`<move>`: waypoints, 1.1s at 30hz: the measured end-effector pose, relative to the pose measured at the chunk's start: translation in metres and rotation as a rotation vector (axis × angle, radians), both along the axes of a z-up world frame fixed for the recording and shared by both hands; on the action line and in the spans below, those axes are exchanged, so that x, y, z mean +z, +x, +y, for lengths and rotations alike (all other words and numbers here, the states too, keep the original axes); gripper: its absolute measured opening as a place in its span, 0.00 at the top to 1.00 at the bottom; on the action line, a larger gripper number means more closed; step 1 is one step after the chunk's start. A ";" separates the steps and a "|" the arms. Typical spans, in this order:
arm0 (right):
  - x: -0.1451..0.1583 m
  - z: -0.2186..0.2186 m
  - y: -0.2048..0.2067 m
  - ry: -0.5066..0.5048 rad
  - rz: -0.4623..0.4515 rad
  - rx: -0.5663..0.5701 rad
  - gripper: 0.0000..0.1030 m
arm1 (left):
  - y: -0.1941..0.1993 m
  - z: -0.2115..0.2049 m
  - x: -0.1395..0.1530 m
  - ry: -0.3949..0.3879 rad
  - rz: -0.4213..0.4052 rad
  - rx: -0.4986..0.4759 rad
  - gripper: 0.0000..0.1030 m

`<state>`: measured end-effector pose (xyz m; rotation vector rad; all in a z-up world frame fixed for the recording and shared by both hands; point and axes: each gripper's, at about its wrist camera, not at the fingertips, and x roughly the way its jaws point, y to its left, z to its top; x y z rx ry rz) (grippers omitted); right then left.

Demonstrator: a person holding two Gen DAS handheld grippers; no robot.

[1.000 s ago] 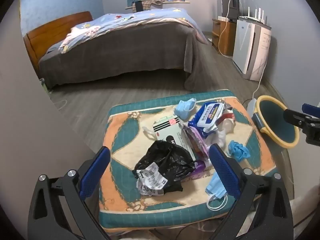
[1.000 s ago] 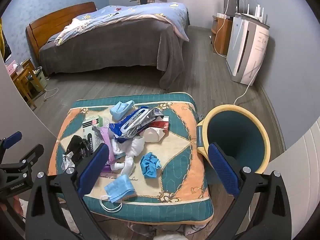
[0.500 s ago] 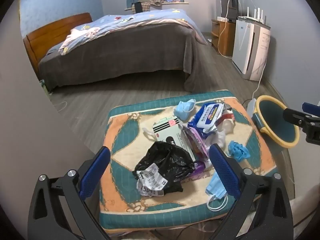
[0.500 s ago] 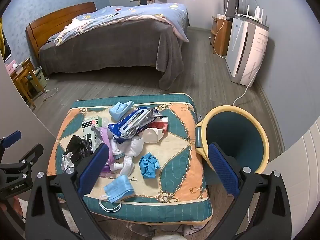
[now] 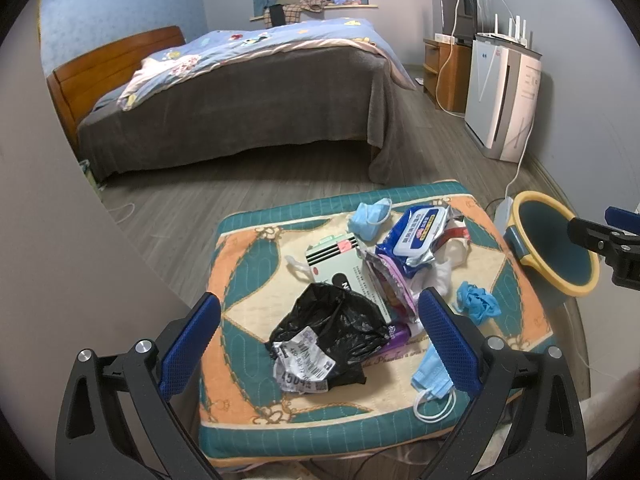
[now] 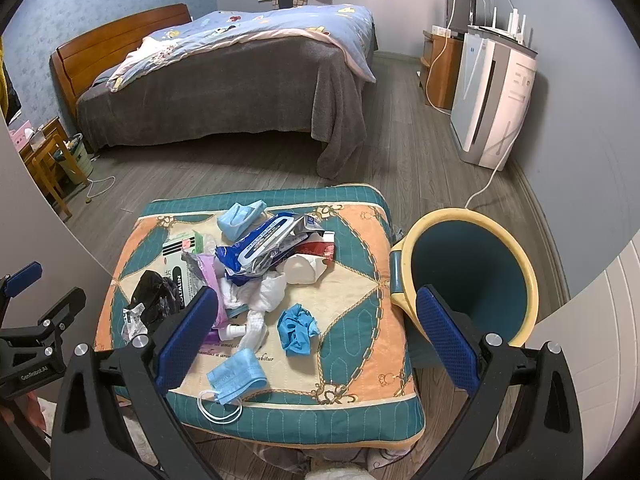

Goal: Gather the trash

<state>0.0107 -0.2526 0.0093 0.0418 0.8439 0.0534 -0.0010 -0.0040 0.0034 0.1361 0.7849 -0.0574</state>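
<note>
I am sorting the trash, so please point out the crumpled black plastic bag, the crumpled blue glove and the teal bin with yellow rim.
Crumpled black plastic bag (image 5: pixel 332 320), left wrist view, middle.
Crumpled blue glove (image 6: pixel 297 329), right wrist view, centre.
Teal bin with yellow rim (image 6: pixel 408 248), right wrist view, left rim.

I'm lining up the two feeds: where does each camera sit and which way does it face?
Left wrist: on the left gripper, above the cushion's left front, facing the bed; own open fingers show.
Right wrist: on the right gripper, nearer the bin, same heading; own fingers show.
Shared: cushion, glove, bin.
</note>
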 end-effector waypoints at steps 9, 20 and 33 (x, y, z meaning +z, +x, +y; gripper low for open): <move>-0.001 0.000 0.000 -0.002 0.004 0.001 0.05 | 0.000 0.000 0.000 0.000 -0.001 0.000 0.05; -0.003 0.000 0.000 -0.003 0.007 0.001 0.05 | 0.000 0.000 0.000 -0.001 -0.001 0.000 0.05; -0.006 0.001 -0.001 -0.004 0.011 0.001 0.05 | 0.000 0.000 -0.001 0.002 -0.001 -0.001 0.05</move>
